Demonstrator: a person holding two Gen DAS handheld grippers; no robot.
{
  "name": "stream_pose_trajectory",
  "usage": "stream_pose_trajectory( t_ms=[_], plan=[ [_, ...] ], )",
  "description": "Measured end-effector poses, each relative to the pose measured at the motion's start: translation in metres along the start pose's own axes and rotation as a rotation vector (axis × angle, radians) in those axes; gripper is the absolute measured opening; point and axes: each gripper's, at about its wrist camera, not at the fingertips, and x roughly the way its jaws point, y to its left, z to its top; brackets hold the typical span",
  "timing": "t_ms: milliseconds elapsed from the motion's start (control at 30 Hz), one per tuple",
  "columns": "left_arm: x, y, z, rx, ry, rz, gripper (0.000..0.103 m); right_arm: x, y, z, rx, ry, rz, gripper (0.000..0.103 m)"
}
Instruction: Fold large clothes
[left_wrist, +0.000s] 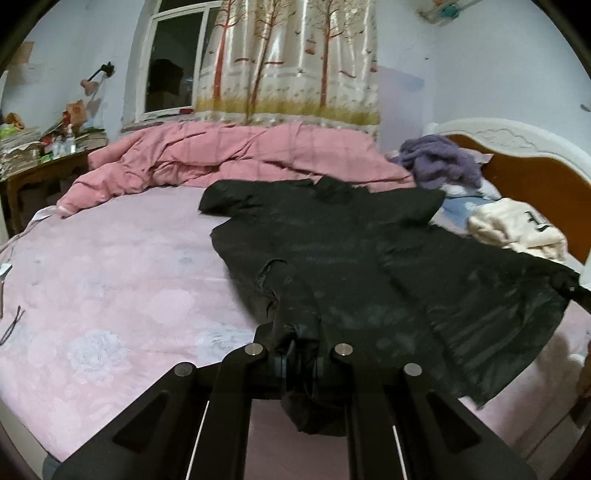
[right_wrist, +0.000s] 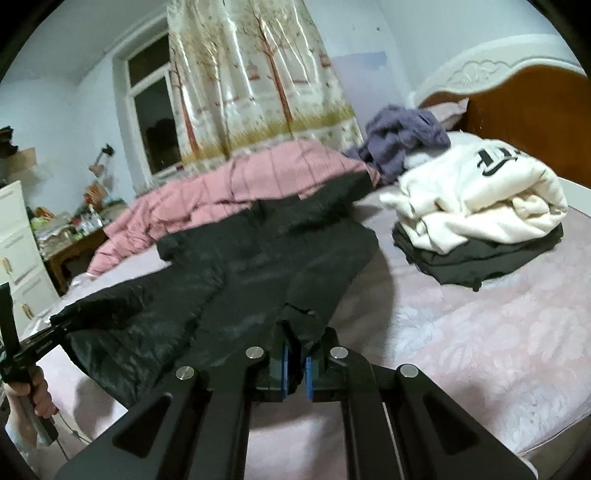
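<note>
Two grippers are both pinched shut on the near hem of one black coat (left_wrist: 351, 251). The left gripper (left_wrist: 300, 343) has its jaws closed on a bunched fold of the dark fabric, which spills over and hangs below the fingers. The right gripper (right_wrist: 297, 354) has its blue pads (right_wrist: 284, 365) pressed together on a narrow tongue of the same cloth at the hem's other corner.

From these two grips the coat stretches away across the pink flowered bedsheet (left_wrist: 110, 295), its near edge lifted off the bed and its collar at the far end, touching a rumpled pink quilt (left_wrist: 207, 158). One sleeve lies out to the left of the collar.

In the right wrist view a hand (right_wrist: 35, 391) at the far left grasps the handle of the other gripper. To the right of the coat a cream sweatshirt (right_wrist: 476, 199) sits on a folded dark garment (right_wrist: 491, 258). A purple fleece (right_wrist: 399, 133) lies farther back by the wooden headboard (right_wrist: 532, 110). A tree-printed curtain (left_wrist: 291, 62) hangs beyond the bed.
</note>
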Motion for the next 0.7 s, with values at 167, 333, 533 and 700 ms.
stream_pose_trajectory(
  t_ms=[167, 333, 533, 700],
  plan=[
    [0.013, -0.009, 0.069, 0.088, -0.017, 0.097, 0.008, -0.006, 0.027, 0.043, -0.098, -0.039, -0.009, 0.006],
    [0.143, 0.03, 0.107, 0.104, 0.172, 0.341, 0.01, 0.123, 0.02, 0.116, -0.13, 0.076, -0.259, 0.006],
    [0.189, 0.071, 0.072, -0.043, 0.217, 0.304, 0.033, 0.214, -0.015, 0.088, -0.114, 0.196, -0.378, 0.048],
    [0.146, 0.053, 0.088, 0.015, -0.029, 0.306, 0.084, 0.17, -0.017, 0.095, -0.09, 0.01, -0.354, 0.077]
  ],
)
